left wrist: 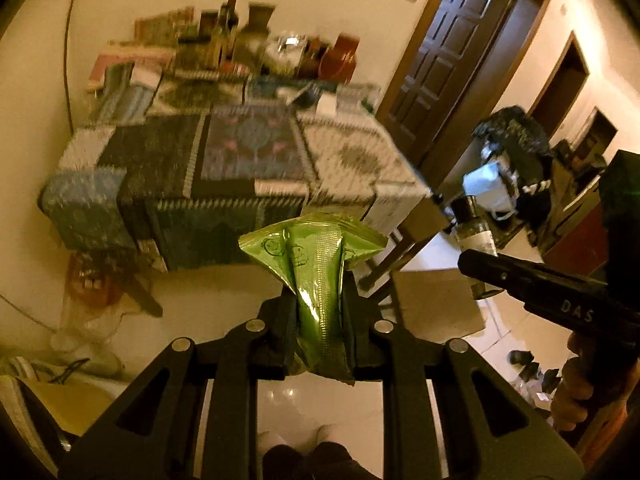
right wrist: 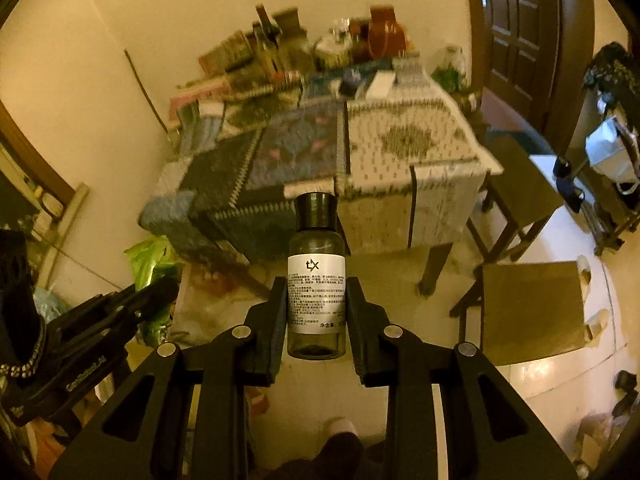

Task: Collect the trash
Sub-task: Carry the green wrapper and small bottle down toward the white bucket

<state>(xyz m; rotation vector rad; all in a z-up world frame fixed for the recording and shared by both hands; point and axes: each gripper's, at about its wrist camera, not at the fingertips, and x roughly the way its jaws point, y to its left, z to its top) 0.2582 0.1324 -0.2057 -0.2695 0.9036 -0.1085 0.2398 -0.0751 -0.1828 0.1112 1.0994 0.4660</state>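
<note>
Now wrapper [left wrist: 318, 280] between fingers [left wrist: 280, 332], bottle [right wrist: 316, 280] likewise

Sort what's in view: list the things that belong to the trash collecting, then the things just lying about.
Job:
crumpled green foil wrapper, held in left tongs
small dark glass bottle with white label, held in right tongs

Lying about:
patchwork-covered table
cluttered bottles and jars
brown wooden stool

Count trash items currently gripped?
2. A green wrapper clamped in the left hand-held gripper; a small bottle clamped in the right hand-held gripper. Loose trash elsewhere may be hidden.
</note>
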